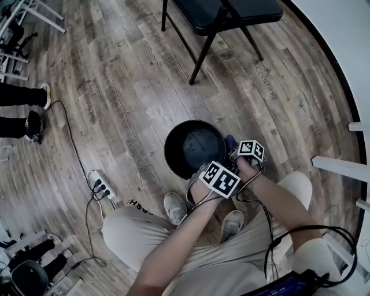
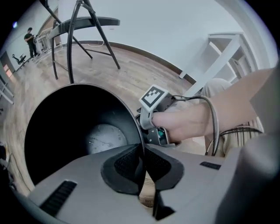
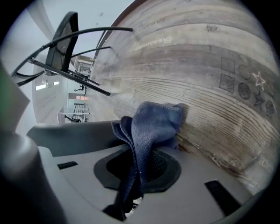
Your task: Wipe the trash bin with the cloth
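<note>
My left hand-held gripper [image 2: 142,162] is shut tight on the rim of the bin [image 1: 176,144], at its 5 o'clock, holding it steady on the floor [image 1: 127,87]. My right hand-held gripper [image 3: 139,168] pinches the cloth [image 3: 153,124] by the bin's 3 o'clock side. I should press it flat there and rub slowly.

A round black trash bin [image 1: 193,147] is seen from above at the centre of the frame, set on a wooden floor [image 1: 127,87]. The left gripper [image 1: 203,174] is held at the bin's lower right rim. The right gripper [image 1: 238,151] is held just beside the bin's right side, where a bit of blue cloth [image 1: 230,140] is shown. A black folding chair [image 1: 225,14] is placed at upper centre, and a power strip [image 1: 101,185] at lower left.
</note>
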Motion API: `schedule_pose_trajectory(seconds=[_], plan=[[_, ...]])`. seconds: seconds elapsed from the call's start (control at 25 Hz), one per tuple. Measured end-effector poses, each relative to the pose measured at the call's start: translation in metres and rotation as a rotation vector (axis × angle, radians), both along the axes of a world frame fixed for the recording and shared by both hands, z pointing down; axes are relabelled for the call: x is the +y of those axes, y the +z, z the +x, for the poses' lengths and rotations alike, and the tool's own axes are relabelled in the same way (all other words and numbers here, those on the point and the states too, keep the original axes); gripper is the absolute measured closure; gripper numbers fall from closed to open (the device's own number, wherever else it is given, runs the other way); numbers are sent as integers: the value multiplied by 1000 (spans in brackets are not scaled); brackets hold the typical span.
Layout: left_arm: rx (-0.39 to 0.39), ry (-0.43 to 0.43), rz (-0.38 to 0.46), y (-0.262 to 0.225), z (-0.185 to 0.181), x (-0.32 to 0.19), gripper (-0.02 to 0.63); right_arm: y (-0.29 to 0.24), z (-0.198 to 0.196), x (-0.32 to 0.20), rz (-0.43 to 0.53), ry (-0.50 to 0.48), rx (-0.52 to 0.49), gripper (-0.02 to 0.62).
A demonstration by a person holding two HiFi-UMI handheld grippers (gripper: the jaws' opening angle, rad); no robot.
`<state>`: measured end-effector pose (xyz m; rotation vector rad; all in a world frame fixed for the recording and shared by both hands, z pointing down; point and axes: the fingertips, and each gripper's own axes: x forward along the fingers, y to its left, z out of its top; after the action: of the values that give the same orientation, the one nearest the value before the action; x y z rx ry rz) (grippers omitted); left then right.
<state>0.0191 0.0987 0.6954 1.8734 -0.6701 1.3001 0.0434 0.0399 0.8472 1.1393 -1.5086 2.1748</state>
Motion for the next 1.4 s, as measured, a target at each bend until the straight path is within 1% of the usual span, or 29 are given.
schedule_pose_trajectory(seconds=[0.08, 0.12, 0.2, 0.28, 0.32, 0.36, 0.4, 0.52, 0.6, 0.68, 0.84, 0.88, 0.92, 0.96, 1.0, 1.04, 1.2, 1.32, 1.4], plan=[[12, -42, -1, -2, -1, -7, 580, 17, -5, -2, 8, -61, 6, 540], [31, -78, -7, -3, -2, -11, 578, 23, -7, -4, 21, -99, 19, 540], [95, -171, -19, -9, -1, -20, 569, 32, -8, -7, 60, -165, 74, 540], [159, -251, -9, -15, 2, -30, 569, 28, -2, -10, 89, -174, 139, 538], [174, -263, 2, -18, 3, -32, 565, 19, 0, -11, 96, -158, 155, 540], [168, -246, 14, -19, 2, -31, 538, 7, 2, -11, 101, -141, 159, 539], [145, -206, 25, -19, 1, -27, 495, -7, 4, -9, 106, -131, 156, 540], [40, -43, 49, -18, -9, -6, 428, -58, 7, -5, 144, -121, 133, 538], [-24, 43, 57, -21, -19, 5, 416, -92, 7, -1, 178, -110, 102, 538], [-85, 106, 57, -21, -33, 13, 411, -122, 5, 5, 204, -87, 64, 538], [-190, 159, 31, -8, -59, 28, 413, -169, -1, 19, 242, -18, -1, 539], [-204, 173, 24, -4, -60, 32, 419, -177, -3, 22, 245, -3, -17, 538], [-209, 185, 20, 0, -59, 34, 441, -184, -4, 24, 249, 12, -32, 540], [-208, 193, 21, 2, -55, 36, 497, -189, -6, 25, 255, 26, -45, 540], [-210, 203, 25, 3, -52, 37, 537, -195, -9, 25, 262, 39, -59, 538], [-215, 217, 30, 3, -50, 38, 558, -198, -13, 26, 271, 50, -71, 538], [-226, 250, 57, 2, -41, 38, 581, -192, -17, 20, 285, 91, -93, 540], [-217, 237, 87, 1, -35, 30, 591, -183, -12, 9, 297, 114, -115, 538], [-197, 214, 90, 2, -31, 25, 592, -168, -10, 0, 281, 113, -105, 539]])
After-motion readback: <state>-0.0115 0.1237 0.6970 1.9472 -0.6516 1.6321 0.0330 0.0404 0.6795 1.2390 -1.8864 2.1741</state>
